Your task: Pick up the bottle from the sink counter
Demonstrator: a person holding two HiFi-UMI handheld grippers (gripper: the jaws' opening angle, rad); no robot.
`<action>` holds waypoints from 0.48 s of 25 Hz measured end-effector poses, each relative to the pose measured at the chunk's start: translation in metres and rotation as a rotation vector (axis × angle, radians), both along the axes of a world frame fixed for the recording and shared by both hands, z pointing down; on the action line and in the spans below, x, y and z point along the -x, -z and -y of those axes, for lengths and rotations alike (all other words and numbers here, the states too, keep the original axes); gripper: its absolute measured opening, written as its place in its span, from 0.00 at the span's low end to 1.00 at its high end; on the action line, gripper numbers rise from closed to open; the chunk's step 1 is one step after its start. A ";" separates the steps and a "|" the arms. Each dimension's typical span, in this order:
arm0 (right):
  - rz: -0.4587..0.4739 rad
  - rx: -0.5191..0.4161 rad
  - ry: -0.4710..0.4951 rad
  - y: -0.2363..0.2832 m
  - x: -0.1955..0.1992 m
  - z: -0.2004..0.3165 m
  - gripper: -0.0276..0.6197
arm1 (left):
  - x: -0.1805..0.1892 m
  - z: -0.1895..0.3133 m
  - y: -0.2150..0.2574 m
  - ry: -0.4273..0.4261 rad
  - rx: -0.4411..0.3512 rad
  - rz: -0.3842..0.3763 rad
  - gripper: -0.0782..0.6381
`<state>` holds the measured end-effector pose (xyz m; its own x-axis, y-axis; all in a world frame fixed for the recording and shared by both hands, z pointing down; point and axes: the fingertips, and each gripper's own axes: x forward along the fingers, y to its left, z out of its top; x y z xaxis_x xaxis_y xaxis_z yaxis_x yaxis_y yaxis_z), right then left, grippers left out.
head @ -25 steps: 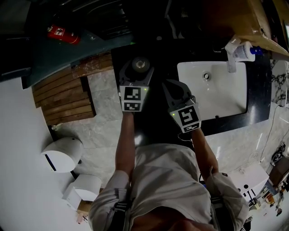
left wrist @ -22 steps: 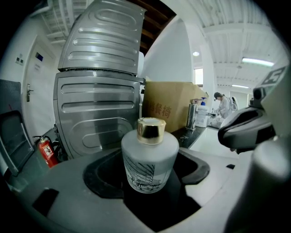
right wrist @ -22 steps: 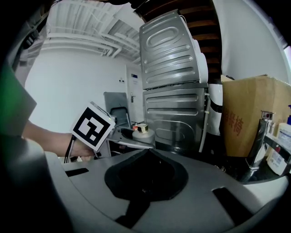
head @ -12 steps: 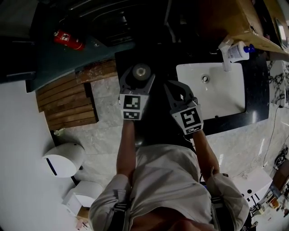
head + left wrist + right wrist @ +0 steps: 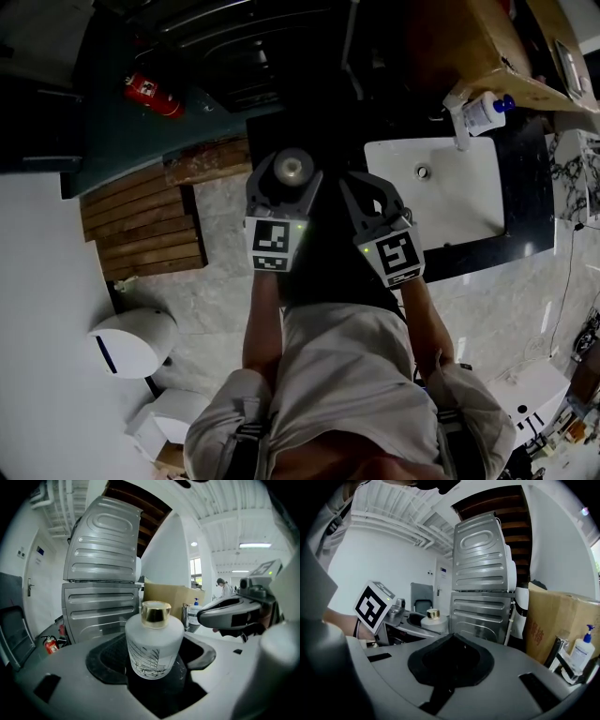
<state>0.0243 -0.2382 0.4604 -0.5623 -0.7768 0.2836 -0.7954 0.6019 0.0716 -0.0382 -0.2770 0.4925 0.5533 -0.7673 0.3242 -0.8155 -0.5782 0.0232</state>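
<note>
Far left, a red fire extinguisher (image 5: 153, 93) lies by the dark wall, and nearer me is a patch of wooden slats (image 5: 141, 225) on the floor. Next comes the person's left tongs (image 5: 286, 183), closed on the bottle (image 5: 153, 641): a frosted white flask with a gold cap and a ship drawn on its side, upright between the two black pads. It sits in the air, touching nothing but the pads, to the left of the basin.

Just beside it, the right tongs (image 5: 372, 197) are closed on nothing, their pads meeting with no object between them. Further right is the white sink (image 5: 469, 211) set in the dark surface (image 5: 530, 197), and at its far edge stands a pump dispenser (image 5: 485, 112), untouched.

As I judge it, the pick-up is essentially done: the bottle is off the surface and firmly gripped. All that seems left is to hold it steady.
</note>
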 end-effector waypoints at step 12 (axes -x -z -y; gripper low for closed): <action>-0.008 -0.056 0.010 0.043 0.006 -0.021 0.03 | 0.020 -0.041 0.058 0.001 -0.056 -0.035 0.56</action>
